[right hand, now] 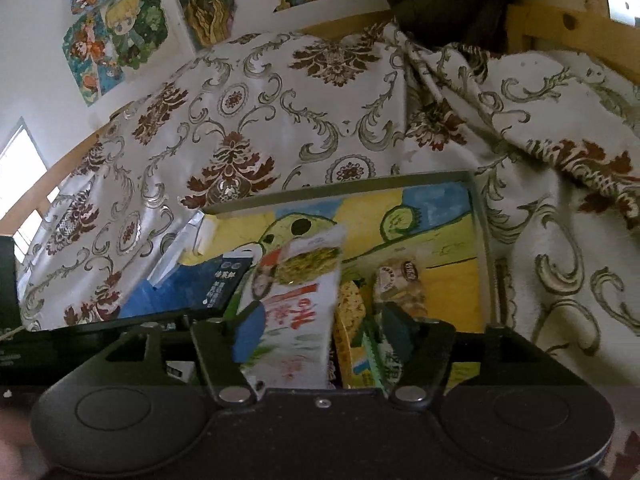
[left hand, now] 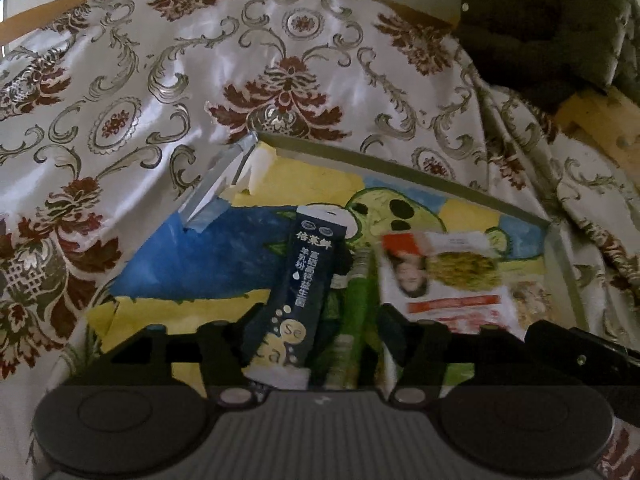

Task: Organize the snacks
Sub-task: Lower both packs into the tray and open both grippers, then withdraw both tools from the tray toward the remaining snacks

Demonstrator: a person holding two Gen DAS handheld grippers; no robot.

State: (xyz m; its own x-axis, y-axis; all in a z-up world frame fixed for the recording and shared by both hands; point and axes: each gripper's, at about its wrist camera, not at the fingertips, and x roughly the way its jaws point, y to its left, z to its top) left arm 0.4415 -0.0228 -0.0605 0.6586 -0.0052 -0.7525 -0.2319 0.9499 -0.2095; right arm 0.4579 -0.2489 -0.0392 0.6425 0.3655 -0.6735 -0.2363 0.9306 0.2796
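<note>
A shallow grey box (left hand: 400,166) with a painted yellow, blue and green bottom lies on the patterned cloth. My left gripper (left hand: 320,332) is open over the box. A dark navy sachet (left hand: 304,276) and a green stick pack (left hand: 354,312) lie between its fingers, unpressed. To their right lies a white and red packet (left hand: 444,276). In the right wrist view the same box (right hand: 340,186) holds that white and red packet (right hand: 296,320), which leans between the fingers of my open right gripper (right hand: 320,336). The navy sachet (right hand: 228,284) lies to its left.
A yellow packet (right hand: 352,316) and a small biscuit pack (right hand: 400,280) sit in the box's right half. The floral cloth (left hand: 200,80) surrounds the box and bunches into folds at the right (right hand: 560,152). A wooden frame (right hand: 560,20) and wall drawings (right hand: 120,32) stand behind.
</note>
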